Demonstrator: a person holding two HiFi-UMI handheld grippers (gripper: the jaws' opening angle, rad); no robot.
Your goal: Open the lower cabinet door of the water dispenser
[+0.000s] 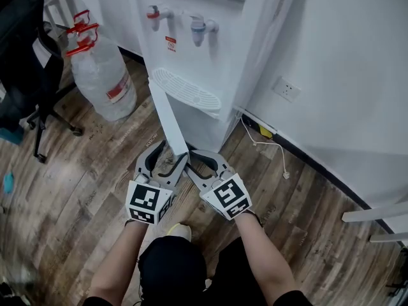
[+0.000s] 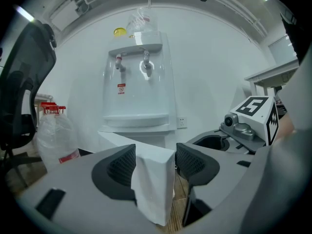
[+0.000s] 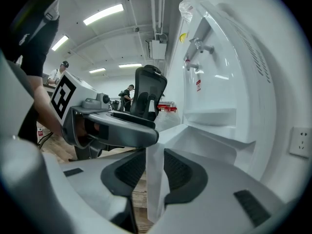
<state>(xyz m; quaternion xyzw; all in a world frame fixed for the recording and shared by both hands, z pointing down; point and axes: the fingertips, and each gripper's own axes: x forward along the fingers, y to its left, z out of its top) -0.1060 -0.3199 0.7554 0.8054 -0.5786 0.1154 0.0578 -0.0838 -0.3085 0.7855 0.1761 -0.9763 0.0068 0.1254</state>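
Clear red-capped plastic jug (image 1: pixel 102 75) looks empty; upright white cabinet door (image 1: pixel 171 116) juts toward the person, right gripper (image 3: pixel 155 172) clamping it, left gripper (image 2: pixel 155 162) parted around it.

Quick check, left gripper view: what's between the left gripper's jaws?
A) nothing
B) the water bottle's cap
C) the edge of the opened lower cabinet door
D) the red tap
C: the white edge of the swung-out cabinet door stands between the pads of the left gripper, whose jaws are apart, with a gap showing on the right side.
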